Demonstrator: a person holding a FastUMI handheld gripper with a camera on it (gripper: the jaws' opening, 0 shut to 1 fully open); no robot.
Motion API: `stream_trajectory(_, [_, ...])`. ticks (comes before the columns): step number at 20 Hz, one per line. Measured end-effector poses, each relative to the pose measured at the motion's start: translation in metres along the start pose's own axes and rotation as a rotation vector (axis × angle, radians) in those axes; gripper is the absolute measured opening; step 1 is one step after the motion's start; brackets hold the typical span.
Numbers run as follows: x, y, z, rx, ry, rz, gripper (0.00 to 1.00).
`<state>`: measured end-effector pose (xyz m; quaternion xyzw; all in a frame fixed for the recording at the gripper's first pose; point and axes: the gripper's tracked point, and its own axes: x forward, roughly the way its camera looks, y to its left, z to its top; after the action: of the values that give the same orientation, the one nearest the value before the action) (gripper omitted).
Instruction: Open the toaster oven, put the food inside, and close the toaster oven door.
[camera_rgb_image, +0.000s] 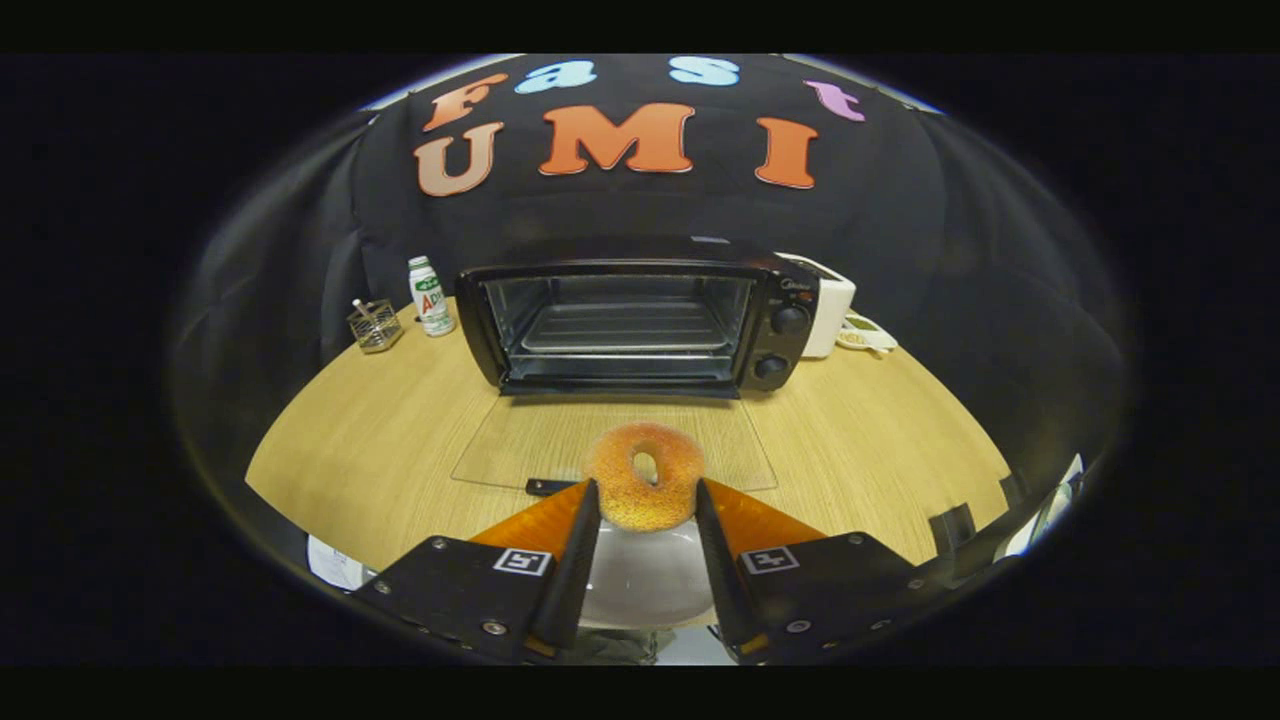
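Table (380, 440): wood-grain top, carries everything. Toaster oven (640, 315) stands at 12 o'clock from the fingers, well beyond them, door (560, 440) already dropped flat onto the table (glass panel, wood shows through it), dark handle (550, 487) at its near edge. Cavity holds a wire rack (625, 330) with nothing on it, no food in there yet. Two knobs at the oven's right end.

White appliance (830, 310) at 1 o'clock, just beside the oven's right side. Plate (640, 575), white, sits low between the fingers; whether the food rests on it or is lifted clear, cannot tell.

Donut (645, 490): ring-shaped, sugary crust, right between the fingertips, over the door's near edge. Judged light, soft, crumbly (squeeze hard and it dents), coating not slippery. Best hold is across the outer sides of the ring, as now.

Gripper (647, 510): fingers partly closed, both appear to press the donut's flanks, so gripping it.

Bottle (430, 295) at 11 o'clock, left of the oven, capped, contents unseen. Small wire basket (375, 325) left of that, holds a thin stick-like item.
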<state>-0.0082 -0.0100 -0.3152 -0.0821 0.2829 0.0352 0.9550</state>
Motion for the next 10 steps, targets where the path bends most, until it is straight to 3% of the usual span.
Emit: stream_trajectory(10, [0.045,0.027,0.062,0.119,-0.054,0.116,0.54])
